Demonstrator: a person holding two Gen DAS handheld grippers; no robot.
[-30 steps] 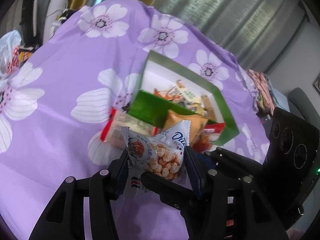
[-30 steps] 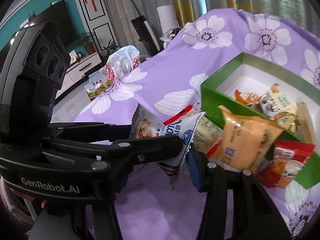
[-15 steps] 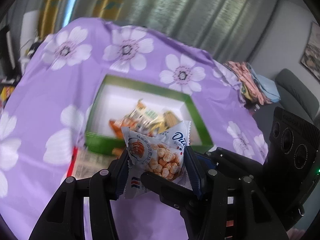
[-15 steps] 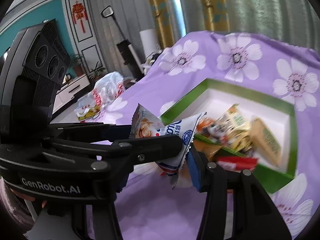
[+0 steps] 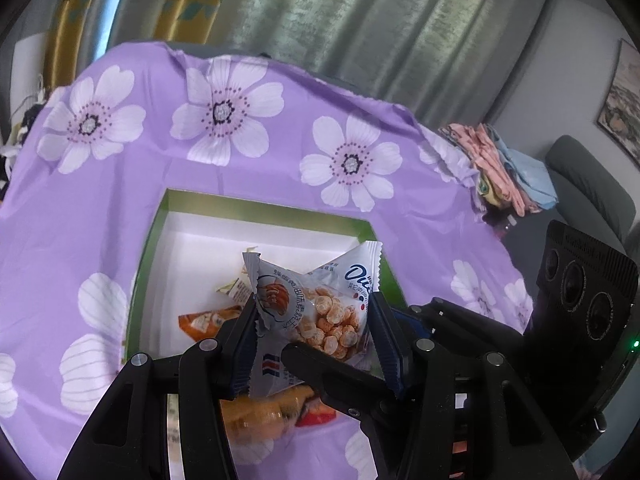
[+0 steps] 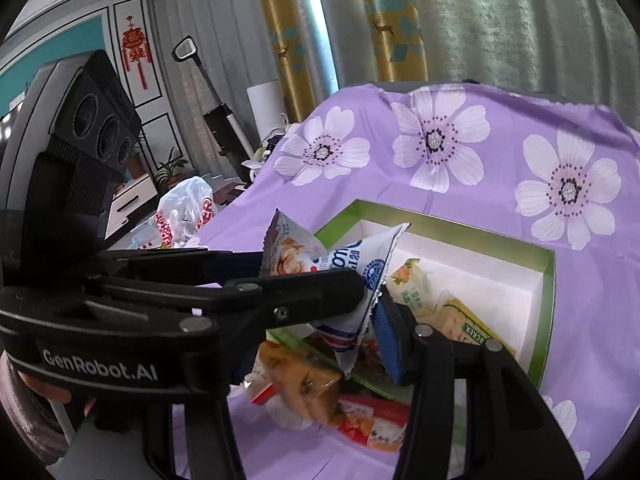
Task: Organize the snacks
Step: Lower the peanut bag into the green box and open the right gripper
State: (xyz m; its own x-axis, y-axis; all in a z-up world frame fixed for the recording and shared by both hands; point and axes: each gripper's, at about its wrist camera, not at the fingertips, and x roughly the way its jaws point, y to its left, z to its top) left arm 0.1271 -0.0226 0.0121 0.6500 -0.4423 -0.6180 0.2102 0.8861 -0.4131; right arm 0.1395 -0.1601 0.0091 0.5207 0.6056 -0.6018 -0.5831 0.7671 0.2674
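A white snack packet [image 5: 316,312] printed with round biscuits hangs above the green box [image 5: 256,210]. My left gripper [image 5: 314,336] is shut on it, blue pads pressing both sides. My right gripper [image 6: 344,332] is shut on the same packet [image 6: 348,264] from the other side. One of its fingers [image 5: 328,368] crosses in front in the left wrist view. The white-lined box [image 6: 548,280] holds several wrapped snacks, among them an orange one [image 5: 204,320]. The left gripper's body [image 6: 100,160] hides my right gripper's left finger.
Loose snack packets [image 6: 304,384] lie on the purple flowered cloth [image 5: 100,200] in front of the box. Folded clothes [image 5: 500,168] sit at the table's far right edge, with a grey chair [image 5: 588,176] beyond. A plastic bag [image 6: 184,212] lies off to the left.
Both grippers have risen and moved forward with the packet held between them. The box, earlier ahead of the packet, now lies under it, and the loose snacks have dropped behind the fingers.
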